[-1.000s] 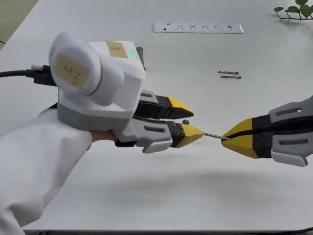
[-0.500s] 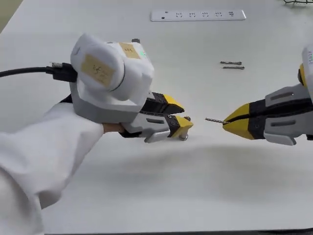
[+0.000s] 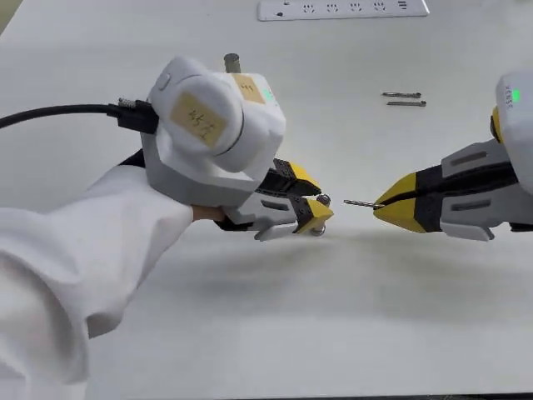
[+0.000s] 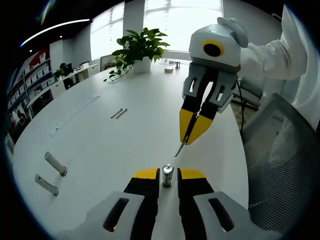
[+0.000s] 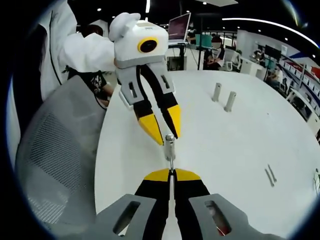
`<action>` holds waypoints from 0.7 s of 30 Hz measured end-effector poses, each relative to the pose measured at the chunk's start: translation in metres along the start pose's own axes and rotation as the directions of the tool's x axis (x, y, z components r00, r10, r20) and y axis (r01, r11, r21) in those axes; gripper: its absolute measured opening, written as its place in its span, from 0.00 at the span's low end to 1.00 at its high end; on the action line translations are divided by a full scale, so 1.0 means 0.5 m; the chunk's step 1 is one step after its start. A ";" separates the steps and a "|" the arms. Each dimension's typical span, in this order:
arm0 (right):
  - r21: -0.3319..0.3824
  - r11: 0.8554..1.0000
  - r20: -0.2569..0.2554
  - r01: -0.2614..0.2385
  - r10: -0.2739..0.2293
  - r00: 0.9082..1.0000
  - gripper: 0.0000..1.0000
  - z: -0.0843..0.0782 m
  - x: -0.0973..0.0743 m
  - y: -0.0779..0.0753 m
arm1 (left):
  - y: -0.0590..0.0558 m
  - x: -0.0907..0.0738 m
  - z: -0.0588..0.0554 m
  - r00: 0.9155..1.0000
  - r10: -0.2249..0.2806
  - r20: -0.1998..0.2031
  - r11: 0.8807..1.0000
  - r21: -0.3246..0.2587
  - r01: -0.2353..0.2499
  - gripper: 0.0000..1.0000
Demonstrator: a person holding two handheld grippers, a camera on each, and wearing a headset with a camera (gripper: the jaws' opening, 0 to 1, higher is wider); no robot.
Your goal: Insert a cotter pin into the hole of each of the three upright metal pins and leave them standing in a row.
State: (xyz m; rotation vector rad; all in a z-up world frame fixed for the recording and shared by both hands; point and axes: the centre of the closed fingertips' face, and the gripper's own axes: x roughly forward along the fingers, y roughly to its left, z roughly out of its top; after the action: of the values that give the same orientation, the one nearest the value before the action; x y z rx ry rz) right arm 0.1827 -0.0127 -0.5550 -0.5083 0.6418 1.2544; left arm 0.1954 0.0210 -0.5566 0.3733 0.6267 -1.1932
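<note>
Left gripper (image 3: 316,210) is closed on the upright pin (image 4: 167,175). Right gripper (image 3: 380,206) is closed on a cotter (image 3: 359,203), its tip just beside the pin. Writing on the sticker (image 3: 198,119) is illegible.

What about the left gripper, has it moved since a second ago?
Yes. The left gripper, holding its metal pin, has dropped toward the table and edged left, away from the two loose cotter pins.

An open-plan office, seen from beside the work.
White counter (image 3: 333,317), potted plant (image 4: 142,47) by tall windows (image 4: 182,20), mesh chair (image 4: 280,160), open laptop (image 5: 179,27), wall shelving (image 4: 27,87).
</note>
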 end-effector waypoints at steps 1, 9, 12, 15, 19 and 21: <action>0.000 1.000 0.000 -0.003 0.003 1.000 0.00 0.000 0.002 0.000 | 0.000 0.000 -0.001 1.000 0.000 -0.003 1.000 0.000 0.000 0.09; -0.025 0.999 -0.008 -0.028 0.028 1.000 0.00 -0.003 0.015 -0.009 | 0.001 0.001 -0.005 1.000 -0.002 -0.012 1.000 0.016 0.003 0.07; -0.033 0.999 -0.012 -0.034 0.033 0.999 0.00 -0.004 0.018 -0.010 | 0.002 0.002 -0.005 1.000 -0.003 -0.012 1.000 0.022 0.003 0.07; -0.037 0.998 -0.014 -0.041 0.041 0.999 0.00 -0.005 0.021 -0.015 | 0.004 0.004 -0.002 1.000 -0.011 -0.014 1.000 0.024 0.011 0.06; -0.044 0.998 -0.015 -0.049 0.048 0.999 0.00 -0.006 0.023 -0.014 | 0.004 0.004 -0.002 1.000 -0.016 -0.018 0.999 0.031 0.017 0.06; -0.048 0.997 -0.014 -0.052 0.051 0.999 0.00 -0.005 0.023 -0.012 | 0.004 0.004 -0.002 1.000 -0.017 -0.018 0.999 0.034 0.018 0.06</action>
State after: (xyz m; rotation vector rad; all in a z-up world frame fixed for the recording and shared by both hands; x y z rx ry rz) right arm 0.1904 -0.0076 -0.5646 -0.5435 0.6400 1.3188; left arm 0.1975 0.0205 -0.5586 0.4084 0.6271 -1.2195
